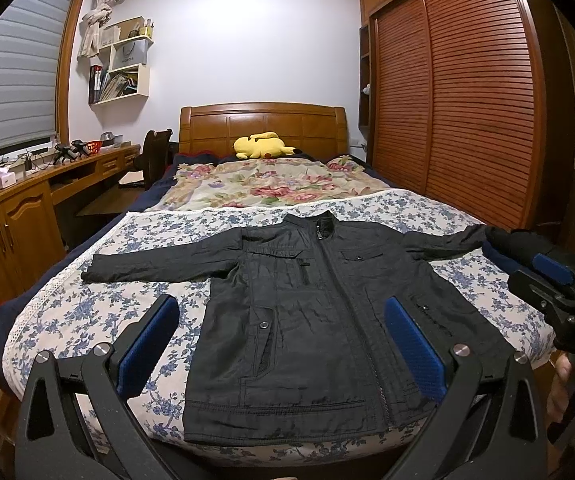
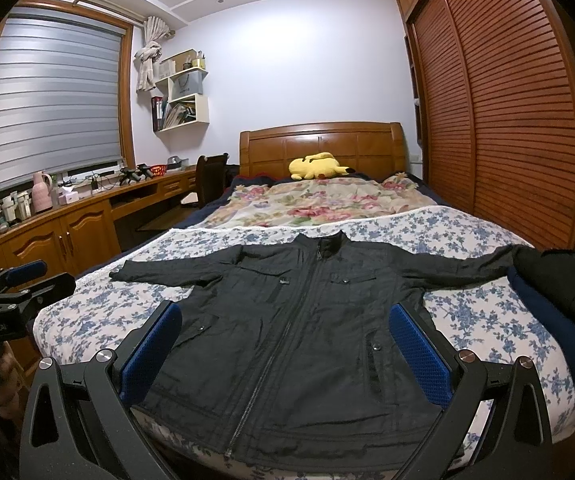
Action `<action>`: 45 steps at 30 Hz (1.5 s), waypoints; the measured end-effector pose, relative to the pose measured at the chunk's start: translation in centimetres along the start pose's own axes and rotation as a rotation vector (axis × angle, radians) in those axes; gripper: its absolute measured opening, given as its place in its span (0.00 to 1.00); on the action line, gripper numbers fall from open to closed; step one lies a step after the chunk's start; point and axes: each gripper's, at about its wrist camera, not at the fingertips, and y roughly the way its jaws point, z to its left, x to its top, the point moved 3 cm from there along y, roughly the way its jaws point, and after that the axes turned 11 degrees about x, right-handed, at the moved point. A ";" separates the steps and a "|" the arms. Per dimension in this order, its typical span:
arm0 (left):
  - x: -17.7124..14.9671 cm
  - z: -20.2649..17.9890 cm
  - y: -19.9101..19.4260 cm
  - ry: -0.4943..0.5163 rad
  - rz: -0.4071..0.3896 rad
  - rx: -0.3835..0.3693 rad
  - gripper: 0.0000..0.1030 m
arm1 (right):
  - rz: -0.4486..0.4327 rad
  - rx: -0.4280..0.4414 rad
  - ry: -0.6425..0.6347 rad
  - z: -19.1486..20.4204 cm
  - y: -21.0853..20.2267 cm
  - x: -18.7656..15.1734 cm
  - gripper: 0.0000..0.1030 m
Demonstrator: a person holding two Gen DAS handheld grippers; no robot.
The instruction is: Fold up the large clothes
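Black, thin and slightly crinkled, the jacket [image 1: 311, 320] lies face up and zipped on the blue-flowered sheet [image 1: 99, 316] at the foot of the bed [image 2: 319, 140], collar toward the headboard, both sleeves spread out sideways. My left gripper [image 1: 279, 344] hovers over the hem with its blue pads [image 1: 149, 344] spread wide, holding nothing. My right gripper [image 2: 287, 352] is likewise wide apart and empty, hanging above the lower front of the jacket.

As I judge it, folding has not begun, so the first move is a sleeve. I would take the left sleeve [image 1: 147, 268] at the cuff, pinching only the top layers, lift it just enough to clear the sheet, and lay it across the chest so its edge runs parallel to the zip [image 2: 287, 340]. The fabric looks slippery, so I would close firmly and move slowly. The right sleeve [image 2: 467, 268] runs toward a dark pile of clothes [image 2: 559, 300] at the bed's edge; whether they touch I cannot tell, so I would draw it clear first.

Readable writing: "DAS" on the right gripper's body in the left view, "GenRobot.AI" on the left gripper's body in the right view, and "HONOR", faintly, on a white bag [image 1: 129, 54] on the wall shelf.
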 end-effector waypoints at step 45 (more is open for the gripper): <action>-4.8 11.7 15.3 -0.030 0.209 0.155 1.00 | 0.153 0.156 -0.099 -1.0 16.2 0.0 1.00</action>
